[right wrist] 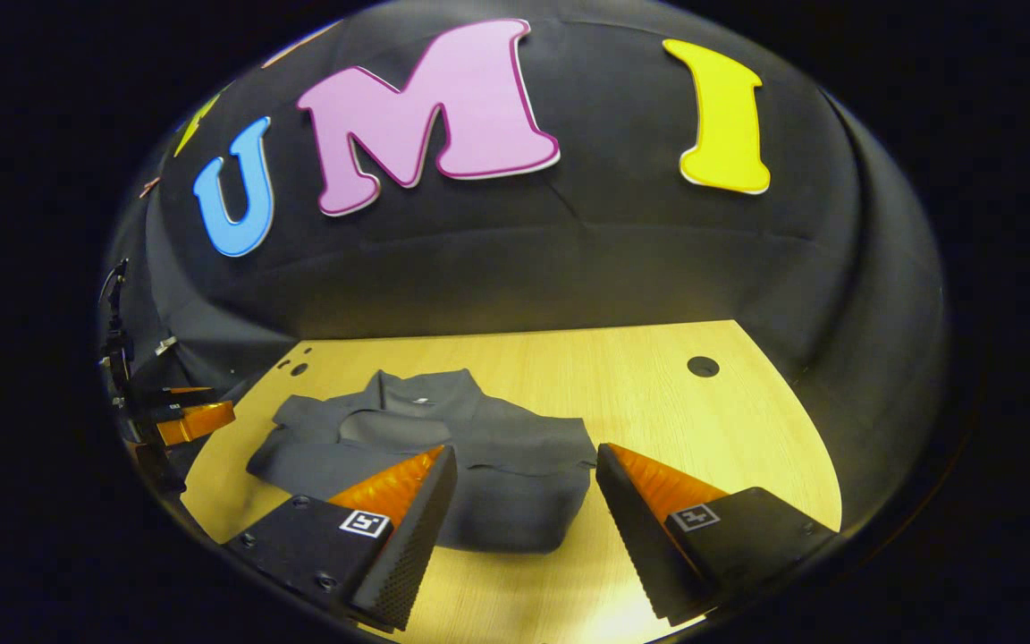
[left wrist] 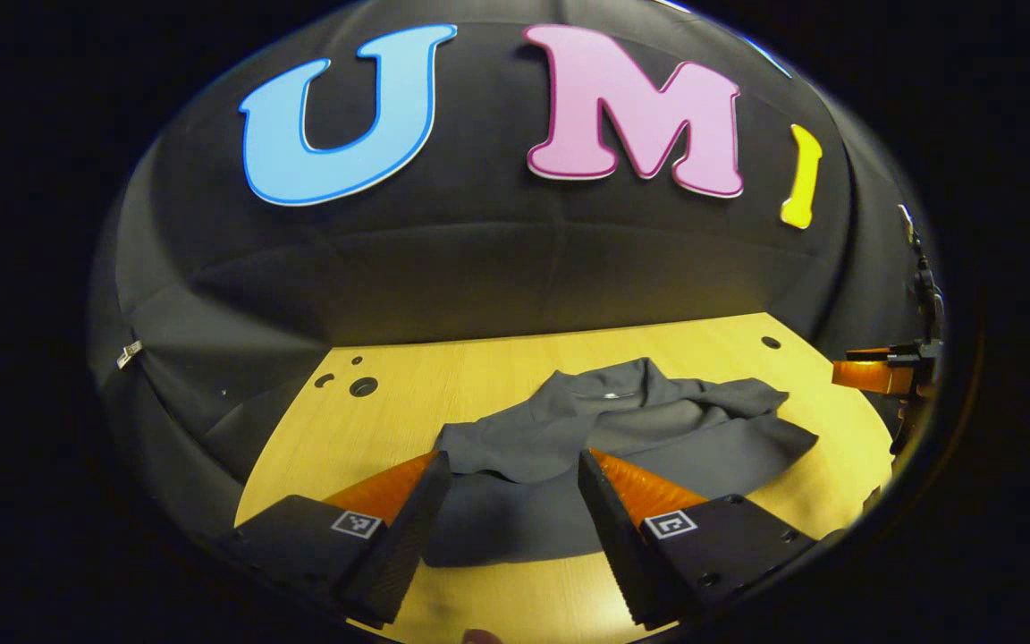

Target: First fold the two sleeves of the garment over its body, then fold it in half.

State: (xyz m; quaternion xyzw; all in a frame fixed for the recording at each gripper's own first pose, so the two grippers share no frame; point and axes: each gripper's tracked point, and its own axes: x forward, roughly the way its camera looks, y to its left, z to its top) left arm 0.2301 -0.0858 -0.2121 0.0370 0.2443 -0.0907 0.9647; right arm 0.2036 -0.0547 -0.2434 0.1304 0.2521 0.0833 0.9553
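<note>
Black cloth backs a wooden surface where the grey garment lies mid-surface, sleeves apparently folded over its body. Both tongs, left and right, hover spread and empty above its near hem, probably poised for the half-fold.

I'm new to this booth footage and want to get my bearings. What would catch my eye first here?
A dark grey garment lies rumpled in the middle of the pale wooden table, its sleeves already drawn over the body. Both hand-held grippers hang open above its near edge, the left hand-held gripper and the right hand-held gripper, each with orange-backed fingers.
</note>
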